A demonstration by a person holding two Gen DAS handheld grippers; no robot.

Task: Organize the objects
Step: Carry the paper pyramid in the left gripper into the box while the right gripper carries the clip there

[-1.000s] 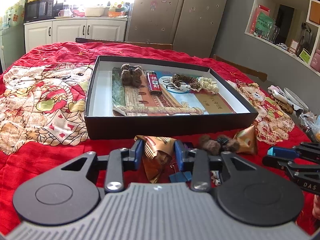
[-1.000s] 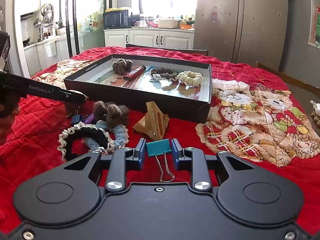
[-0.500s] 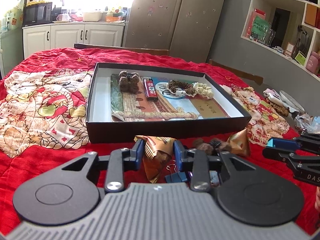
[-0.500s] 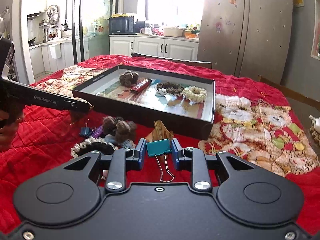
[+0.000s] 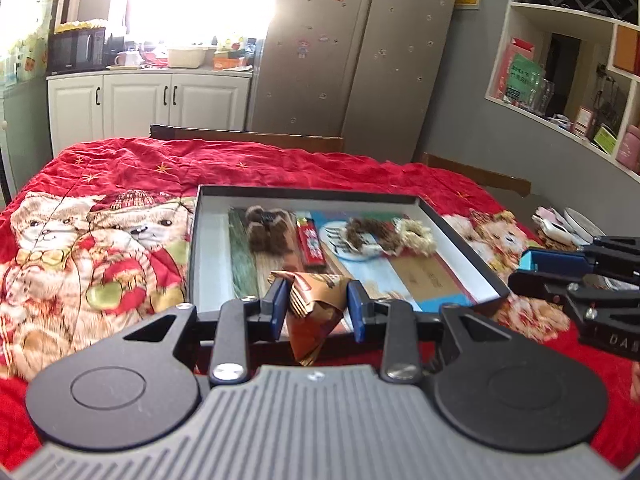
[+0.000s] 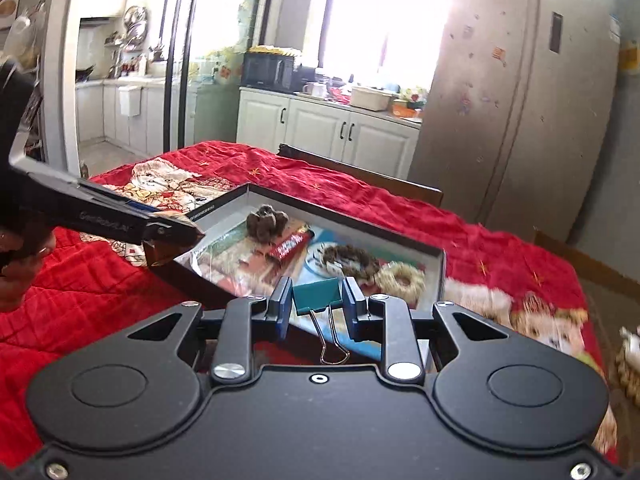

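Pinching a folded gold wrapper (image 5: 314, 312), the left gripper (image 5: 316, 308) hung above the near wall of the black tray (image 5: 460, 236) — the right gripper (image 6: 316, 306) clamped a teal binder clip (image 6: 318, 294) over the same tray, on the red blanket (image 5: 132, 160).

Gold folded wrapper (image 5: 316, 304) and teal binder clip (image 6: 318, 295) (handles down) held above black tray (image 5: 460, 236).

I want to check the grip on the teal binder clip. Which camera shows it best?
The right wrist view: the teal binder clip sits centred between the right gripper fingers, wire handles hanging. The left wrist view shows only that gripper's side, the clip hidden.
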